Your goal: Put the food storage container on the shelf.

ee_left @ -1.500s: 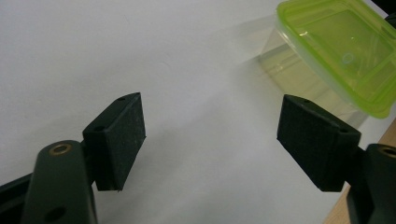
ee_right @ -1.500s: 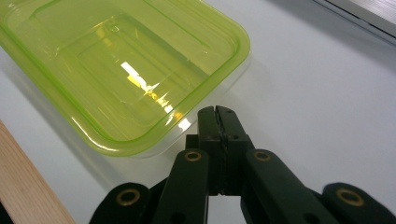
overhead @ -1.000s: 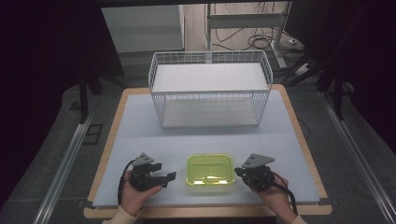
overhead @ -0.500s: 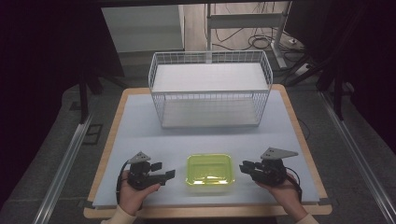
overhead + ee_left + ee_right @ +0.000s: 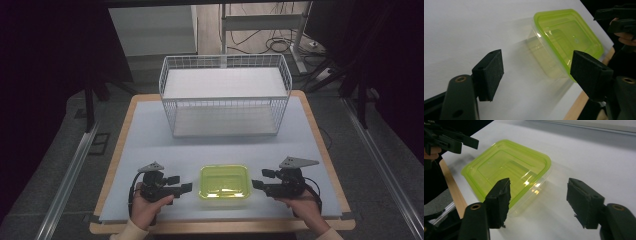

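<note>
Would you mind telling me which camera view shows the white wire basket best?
The high view: the white wire basket stands whole at the table's far side, its mesh walls and floor visible. The left and right claw views look at the green-lidded clear plastic container instead, giving nothing certain of the basket.

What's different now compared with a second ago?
The right gripper has drawn back to the right, away from the green-lidded container, and its jaws have just been opening, with nothing between them. The left gripper, the container and the wire basket stayed put.
</note>
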Demonstrator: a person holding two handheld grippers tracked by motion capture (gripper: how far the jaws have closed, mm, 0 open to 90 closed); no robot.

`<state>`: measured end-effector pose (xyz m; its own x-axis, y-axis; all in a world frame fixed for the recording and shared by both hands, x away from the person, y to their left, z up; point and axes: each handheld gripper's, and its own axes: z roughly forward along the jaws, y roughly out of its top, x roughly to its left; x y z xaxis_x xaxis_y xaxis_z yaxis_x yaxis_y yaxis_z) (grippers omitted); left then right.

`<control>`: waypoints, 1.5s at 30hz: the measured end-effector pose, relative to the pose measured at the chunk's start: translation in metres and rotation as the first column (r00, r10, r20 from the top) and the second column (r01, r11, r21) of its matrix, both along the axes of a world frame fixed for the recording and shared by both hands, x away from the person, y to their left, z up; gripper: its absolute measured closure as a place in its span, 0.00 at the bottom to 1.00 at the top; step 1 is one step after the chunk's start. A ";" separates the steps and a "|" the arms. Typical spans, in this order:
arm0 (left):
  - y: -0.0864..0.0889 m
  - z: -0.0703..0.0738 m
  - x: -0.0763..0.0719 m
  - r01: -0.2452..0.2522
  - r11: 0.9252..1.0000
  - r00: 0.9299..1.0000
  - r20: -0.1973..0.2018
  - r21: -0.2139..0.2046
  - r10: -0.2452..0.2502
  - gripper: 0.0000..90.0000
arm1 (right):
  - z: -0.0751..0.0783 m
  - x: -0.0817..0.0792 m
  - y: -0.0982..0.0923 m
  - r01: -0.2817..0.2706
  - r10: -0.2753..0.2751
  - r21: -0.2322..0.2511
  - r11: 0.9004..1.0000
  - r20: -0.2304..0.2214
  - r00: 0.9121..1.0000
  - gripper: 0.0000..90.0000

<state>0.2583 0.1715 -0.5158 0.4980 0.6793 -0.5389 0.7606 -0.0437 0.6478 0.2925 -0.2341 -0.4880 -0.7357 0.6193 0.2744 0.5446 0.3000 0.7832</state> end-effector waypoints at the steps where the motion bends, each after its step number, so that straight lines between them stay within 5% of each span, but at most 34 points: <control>1: -0.001 0.000 0.001 0.005 1.000 1.000 -0.010 0.000 -0.005 0.29 | 0.000 0.001 0.001 0.004 -0.004 0.001 1.000 -0.007 1.000 0.44; 3: -0.003 -0.001 0.003 0.006 1.000 1.000 -0.023 0.001 -0.006 0.30 | 0.000 0.002 0.002 0.012 -0.012 0.014 1.000 -0.020 1.000 0.46; 4: -0.005 -0.001 0.004 0.013 1.000 0.999 -0.039 0.002 -0.013 0.30 | -0.001 0.005 0.003 0.016 -0.014 0.040 0.999 -0.071 0.997 0.46; 6: -0.008 -0.002 0.008 0.020 0.998 0.996 -0.081 -0.051 -0.024 0.30 | -0.002 0.008 0.005 0.026 -0.021 0.051 0.998 -0.102 0.995 0.48; 9: -0.010 -0.001 0.010 0.021 0.998 0.996 -0.088 -0.060 -0.026 0.32 | -0.003 0.010 0.006 0.029 -0.021 0.059 0.998 -0.129 0.991 0.49; 10: -0.012 -0.001 0.013 0.022 0.998 0.996 -0.089 -0.063 -0.028 0.33 | -0.004 0.014 0.006 0.036 -0.022 0.077 0.996 -0.167 0.986 0.50; 14: -0.015 -0.002 0.015 0.022 0.997 0.994 -0.101 -0.071 -0.029 0.35 | -0.007 0.018 0.008 0.044 -0.026 0.086 0.995 -0.198 0.980 0.52; 22: -0.016 -0.010 0.021 0.027 0.994 0.986 -0.162 -0.110 -0.044 0.42 | -0.018 0.025 0.013 0.057 -0.025 0.095 0.994 -0.306 0.952 0.59; 28: -0.017 -0.015 0.024 0.038 0.988 0.980 -0.185 -0.148 -0.066 0.52 | -0.020 0.025 0.013 0.051 -0.007 0.118 0.992 -0.346 0.938 0.66; 36: -0.024 -0.018 0.025 0.081 0.983 0.973 -0.199 -0.165 -0.114 0.67 | -0.023 0.026 0.015 0.049 -0.003 0.122 0.991 -0.357 0.934 0.74; 45: -0.028 -0.014 0.022 0.085 0.983 0.976 -0.184 -0.164 -0.115 0.81 | -0.022 0.025 0.019 0.049 0.001 0.130 0.990 -0.362 0.932 0.81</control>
<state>0.2806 0.1440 -0.5301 0.4365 0.5324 -0.7253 0.8680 -0.0370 0.4952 0.3172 -0.2155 -0.5100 -0.5568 0.5744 0.6001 0.8034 0.1887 0.5648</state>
